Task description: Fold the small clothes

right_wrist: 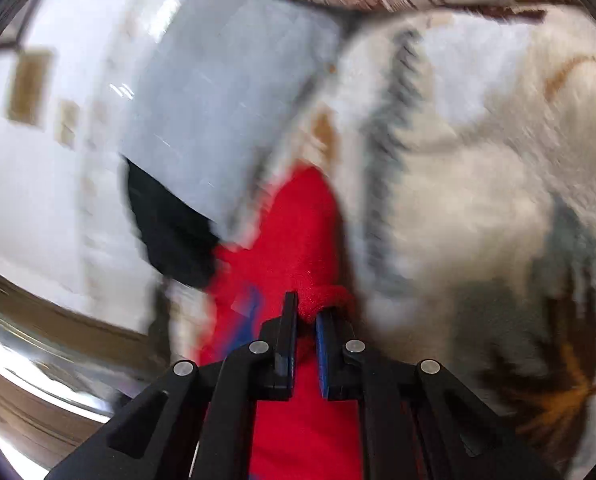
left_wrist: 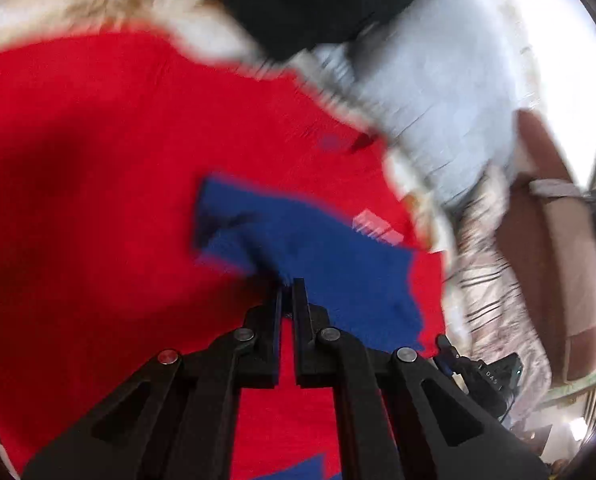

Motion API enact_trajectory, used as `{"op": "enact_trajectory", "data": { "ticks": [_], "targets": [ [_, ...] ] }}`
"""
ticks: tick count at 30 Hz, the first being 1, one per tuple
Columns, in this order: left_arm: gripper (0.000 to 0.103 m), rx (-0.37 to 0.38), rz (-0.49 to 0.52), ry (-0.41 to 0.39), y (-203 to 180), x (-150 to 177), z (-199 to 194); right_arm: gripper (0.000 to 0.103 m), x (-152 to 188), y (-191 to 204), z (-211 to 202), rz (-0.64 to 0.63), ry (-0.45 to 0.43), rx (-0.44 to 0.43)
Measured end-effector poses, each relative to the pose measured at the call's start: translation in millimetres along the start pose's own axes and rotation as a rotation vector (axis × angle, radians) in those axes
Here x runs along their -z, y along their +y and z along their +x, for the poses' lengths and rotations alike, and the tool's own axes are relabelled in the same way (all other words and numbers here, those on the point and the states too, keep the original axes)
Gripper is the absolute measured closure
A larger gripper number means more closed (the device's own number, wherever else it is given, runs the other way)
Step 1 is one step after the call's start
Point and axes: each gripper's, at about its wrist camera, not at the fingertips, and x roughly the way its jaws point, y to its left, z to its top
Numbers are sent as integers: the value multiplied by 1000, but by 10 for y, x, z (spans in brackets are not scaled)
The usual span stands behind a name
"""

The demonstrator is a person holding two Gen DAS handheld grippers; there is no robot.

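Each claw (left_wrist: 289, 286) (right_wrist: 306, 307) pinches the red garment's (left_wrist: 117, 140) edge.

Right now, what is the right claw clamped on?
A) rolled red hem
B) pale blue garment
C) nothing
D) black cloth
A: in the right wrist view the right claw pinches the red garment's rolled edge between its shut fingers.
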Motion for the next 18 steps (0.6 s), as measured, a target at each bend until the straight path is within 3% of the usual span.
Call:
{"op": "enact_trajectory", "data": {
  "ticks": [3, 7, 9, 11, 14, 18],
  "targets": [
    [100, 48, -53, 20, 82, -2, -57, 92, -11, -144, 4, 54, 39, -25],
    [100, 106, -85, -115, 116, -47, -461, 82, -40, 6, -240, 26, -4, -30],
    [95, 120, -71, -157, 121, -80, -587, 65, -95, 124, -329, -23, -60, -47],
    [80, 133, -72, -145, 140, -83, -572, 61, -154, 180, -327, -45, -86, -21],
    [69, 169, -99, -98, 169, -66, -395, 61, -147, 236, -206, -52, -73, -24],
    [69, 187, -91, -50, 99, -14, -193, 62, -97, 391, -135, -134, -90, -35]
  ]
}}
